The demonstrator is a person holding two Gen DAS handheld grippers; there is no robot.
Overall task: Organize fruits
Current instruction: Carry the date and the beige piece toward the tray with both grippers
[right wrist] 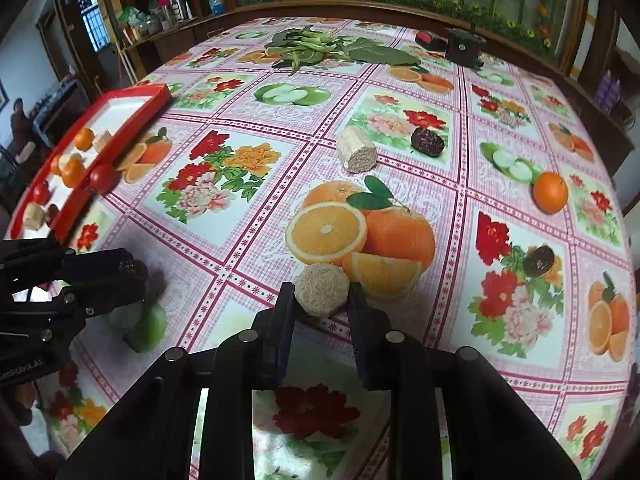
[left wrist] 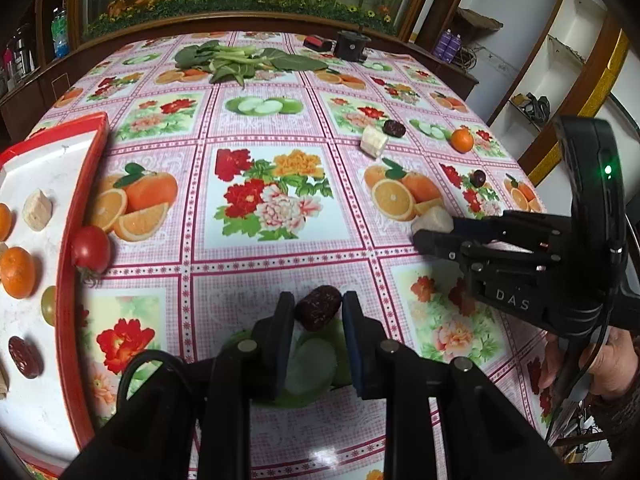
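Observation:
My left gripper [left wrist: 319, 308] is shut on a dark red date [left wrist: 319, 307] just above the flowered tablecloth. My right gripper [right wrist: 321, 295] is shut on a pale sugarcane piece [right wrist: 322, 289]; it also shows in the left wrist view [left wrist: 433, 220]. A red-rimmed white tray [left wrist: 82, 184] at the left holds oranges [left wrist: 17, 272], a sugarcane chunk [left wrist: 37, 209], a grape and a date [left wrist: 25, 357]. A cherry tomato [left wrist: 91, 251] rests against the tray's rim. Loose on the cloth lie another sugarcane piece [right wrist: 356, 155], two dates [right wrist: 427, 142] [right wrist: 539, 260] and an orange [right wrist: 550, 192].
Leafy greens [left wrist: 244, 60] lie at the far side of the table, with a black device [left wrist: 351, 45] and a red box [left wrist: 318, 43] beside them. A wooden ledge with artificial flowers runs behind. The table edge curves close on the right.

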